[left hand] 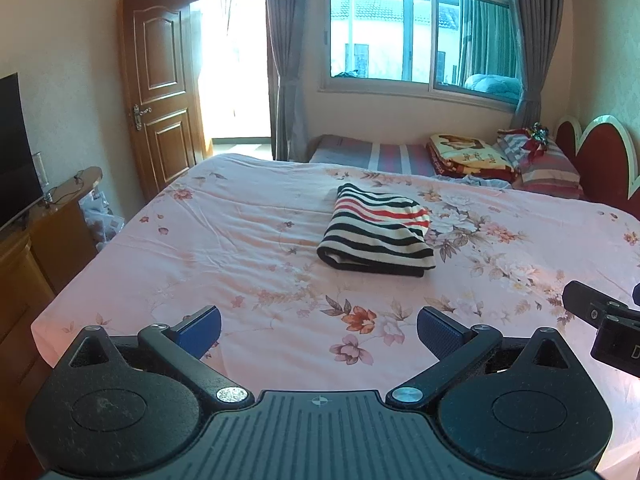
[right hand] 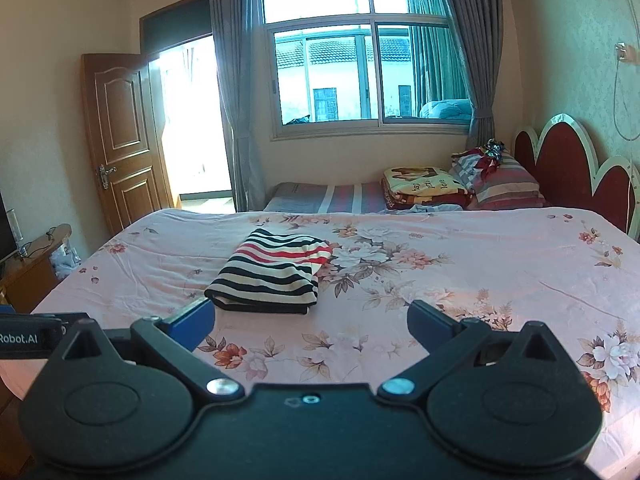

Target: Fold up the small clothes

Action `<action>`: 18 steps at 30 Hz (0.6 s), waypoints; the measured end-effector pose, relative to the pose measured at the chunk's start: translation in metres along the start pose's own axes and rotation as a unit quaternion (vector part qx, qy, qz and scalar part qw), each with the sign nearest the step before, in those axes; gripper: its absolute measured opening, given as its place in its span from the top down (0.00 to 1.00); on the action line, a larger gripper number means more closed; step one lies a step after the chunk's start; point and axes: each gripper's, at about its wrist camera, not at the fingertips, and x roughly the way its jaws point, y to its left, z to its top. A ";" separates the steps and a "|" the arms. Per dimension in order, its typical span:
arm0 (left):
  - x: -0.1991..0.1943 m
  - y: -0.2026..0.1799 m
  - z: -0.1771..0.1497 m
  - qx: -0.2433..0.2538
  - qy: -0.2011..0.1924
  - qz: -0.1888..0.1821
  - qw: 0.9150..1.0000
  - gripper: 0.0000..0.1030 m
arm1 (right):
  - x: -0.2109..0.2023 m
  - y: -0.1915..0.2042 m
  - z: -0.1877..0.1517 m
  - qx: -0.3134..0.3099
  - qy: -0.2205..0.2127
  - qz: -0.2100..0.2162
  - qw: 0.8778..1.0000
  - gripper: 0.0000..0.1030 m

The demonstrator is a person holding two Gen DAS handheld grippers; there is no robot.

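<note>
Both claws wide, holding nothing, level over near edge of bed w/ pink floral cotton sheet.

Left gripper and right gripper hover side by side, blue pads spread, aimed fwd along the bed. Folded black, white & red striped knit garment lies flat on sheet ahead: just beyond right claw's left pad, further out & slightly right of left claw. Nothing between claws and garment. Beyond: folded blankets, red scalloped headboard, window.
</note>
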 end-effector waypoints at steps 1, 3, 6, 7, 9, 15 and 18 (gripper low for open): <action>0.000 0.000 0.000 0.001 -0.001 0.000 1.000 0.00 | 0.000 0.000 0.000 -0.002 0.000 -0.004 1.000 0.01; 0.000 -0.001 0.000 0.003 -0.001 0.001 1.000 0.00 | -0.002 0.000 -0.002 -0.002 -0.005 -0.012 1.000 0.01; 0.000 -0.001 0.000 0.003 0.000 0.000 1.000 0.00 | -0.001 -0.003 -0.002 0.002 -0.003 -0.015 1.000 0.01; 0.000 -0.001 0.000 0.004 0.000 -0.001 1.000 0.00 | -0.001 -0.004 -0.003 0.005 -0.003 -0.015 1.000 0.01; 0.002 -0.002 0.001 0.002 0.000 -0.001 1.000 0.00 | -0.001 -0.006 -0.004 0.008 0.000 -0.017 1.000 0.01; 0.005 -0.005 0.001 0.004 0.003 -0.004 1.000 0.00 | 0.000 -0.006 -0.005 0.008 0.005 -0.017 1.000 0.01; 0.005 -0.006 0.002 0.007 0.002 -0.005 1.000 0.00 | 0.001 -0.005 -0.005 0.006 0.006 -0.017 1.000 0.01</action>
